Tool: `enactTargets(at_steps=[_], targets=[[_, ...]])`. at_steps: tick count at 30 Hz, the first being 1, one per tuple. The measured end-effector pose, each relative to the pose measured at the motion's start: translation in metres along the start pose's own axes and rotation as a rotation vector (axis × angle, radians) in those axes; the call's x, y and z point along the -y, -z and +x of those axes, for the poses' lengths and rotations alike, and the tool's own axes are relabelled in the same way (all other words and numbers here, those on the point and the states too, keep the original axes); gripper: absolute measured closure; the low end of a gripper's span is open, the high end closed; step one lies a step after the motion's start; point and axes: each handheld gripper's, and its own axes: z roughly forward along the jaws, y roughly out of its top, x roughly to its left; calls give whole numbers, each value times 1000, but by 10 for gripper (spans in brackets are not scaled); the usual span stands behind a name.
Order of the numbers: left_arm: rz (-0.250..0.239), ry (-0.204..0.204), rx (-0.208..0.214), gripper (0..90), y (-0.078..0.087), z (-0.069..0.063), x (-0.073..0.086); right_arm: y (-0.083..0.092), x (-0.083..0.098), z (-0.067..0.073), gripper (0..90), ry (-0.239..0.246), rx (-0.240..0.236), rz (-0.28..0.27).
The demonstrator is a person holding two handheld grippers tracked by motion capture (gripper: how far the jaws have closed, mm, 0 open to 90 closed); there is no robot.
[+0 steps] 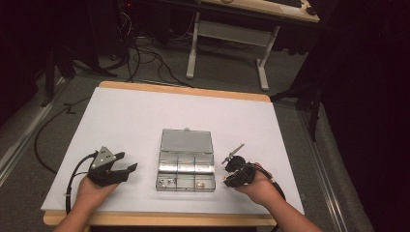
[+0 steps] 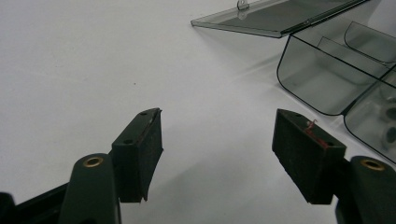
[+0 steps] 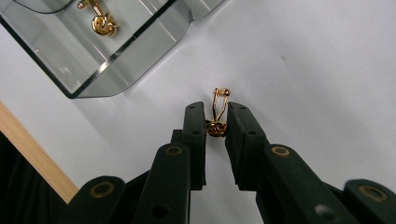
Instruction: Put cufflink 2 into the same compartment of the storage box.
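Observation:
A clear plastic compartment box lies open at the table's middle, its lid folded flat behind it. A gold knot cufflink rests in a near compartment, and small pieces sit in the near left one. My right gripper is shut on a second gold cufflink, pinching its knot, with the post sticking out past the tips, just above the white table right of the box. My left gripper is open and holds nothing, left of the box. In the high view it points at the box.
The table's white cover spreads around the box. A wooden front edge runs close below my right gripper. Cables and a desk frame stand on the floor beyond the table.

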Motion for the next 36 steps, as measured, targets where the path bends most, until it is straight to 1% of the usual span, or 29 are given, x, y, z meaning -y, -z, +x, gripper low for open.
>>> enactTargets(at_steps=[2, 3, 6, 9, 10, 20, 21, 27, 28, 29, 30, 36], targets=[[0, 0, -1, 339, 0, 0, 0, 3, -1, 0, 790, 5, 2, 1], [0, -1, -1, 339, 0, 0, 0, 5, -2, 1, 790, -5, 1, 9], [0, 0, -2, 339, 0, 0, 0, 10, -4, 1, 791, 26, 8, 2], [0, 0, -1, 339, 0, 0, 0, 17, -8, 3, 790, 29, 10, -11], [0, 0, -1, 339, 0, 0, 0, 18, -9, 3, 790, 40, 11, -19], [0, 1, -1, 339, 0, 0, 0, 35, -23, 10, 790, 73, 20, -47], [0, 1, -2, 339, 0, 0, 0, 36, -24, 11, 790, 82, 24, -50], [3, -5, -1, 339, 0, 0, 0, 42, -34, 20, 790, 106, 25, -65], [3, -5, -1, 339, 0, 0, 0, 43, -35, 20, 790, 117, 27, -67], [3, -3, -2, 339, 0, 0, 0, 44, -37, 22, 790, 111, 24, -65], [3, -3, -1, 339, 0, 1, 0, 44, -39, 23, 790, 123, 24, -67], [2, -4, 0, 339, 0, 0, 0, 44, -47, 32, 790, 151, 16, -67]])
